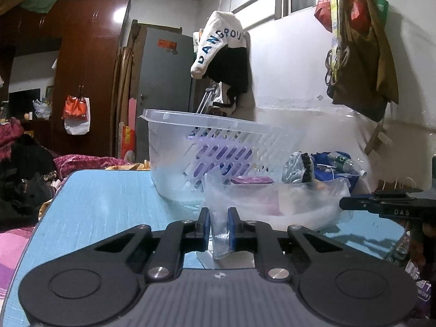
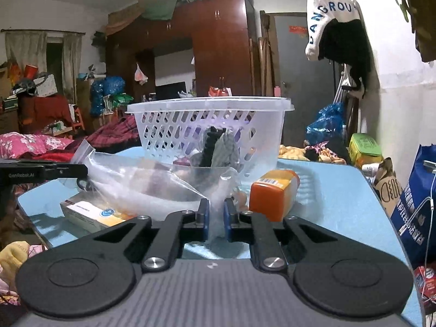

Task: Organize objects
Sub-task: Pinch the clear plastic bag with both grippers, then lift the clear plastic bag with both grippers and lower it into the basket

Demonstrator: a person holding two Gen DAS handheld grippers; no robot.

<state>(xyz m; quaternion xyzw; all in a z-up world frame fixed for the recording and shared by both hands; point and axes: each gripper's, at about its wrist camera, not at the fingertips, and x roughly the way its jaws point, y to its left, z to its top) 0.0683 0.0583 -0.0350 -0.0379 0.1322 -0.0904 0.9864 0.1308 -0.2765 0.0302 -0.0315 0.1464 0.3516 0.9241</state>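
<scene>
A clear zip bag (image 1: 275,204) lies on the blue table (image 1: 103,199), with a purple box and other items inside. My left gripper (image 1: 218,227) is shut on one edge of the bag. My right gripper (image 2: 216,218) is shut on the opposite edge of the same bag (image 2: 141,182). Behind the bag stands a clear slotted plastic basket (image 1: 218,147), also in the right wrist view (image 2: 212,125), holding purple and dark items. An orange bottle (image 2: 273,193) lies beside the bag. A white-and-orange box (image 2: 92,212) lies under the bag's left part.
The right gripper's body shows at the right edge of the left view (image 1: 392,207). The left gripper's body shows at the left edge of the right view (image 2: 41,171). A blue shopping bag (image 2: 417,204) stands off the table's right edge. Bedding and clothes lie beyond.
</scene>
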